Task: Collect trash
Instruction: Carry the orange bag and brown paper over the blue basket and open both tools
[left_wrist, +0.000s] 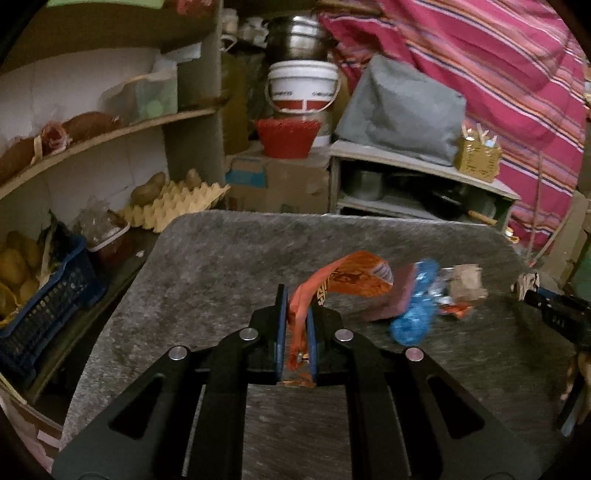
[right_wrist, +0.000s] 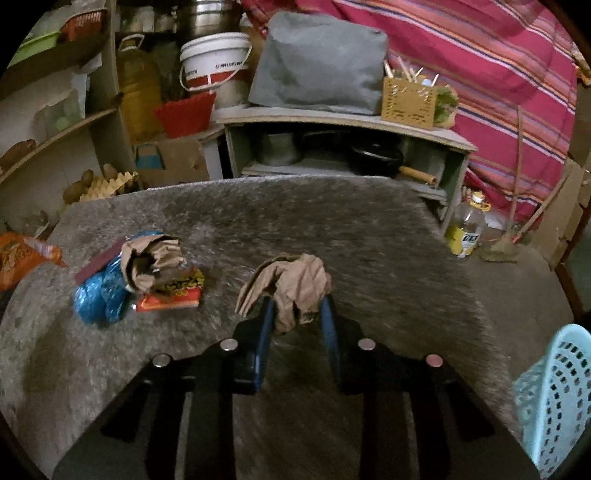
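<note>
Left gripper (left_wrist: 296, 310) pinches the orange wrapper (left_wrist: 343, 280); right gripper (right_wrist: 297, 310) clamps crumpled paper (right_wrist: 291, 282) — only its view shows the basket (right_wrist: 557, 398).

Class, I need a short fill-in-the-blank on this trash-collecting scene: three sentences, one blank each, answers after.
1. The left gripper is shut on an ____ wrapper.
2. The right gripper holds crumpled ____ paper.
3. The basket at the right edge is light ____.

Answers: orange; brown; blue
</note>
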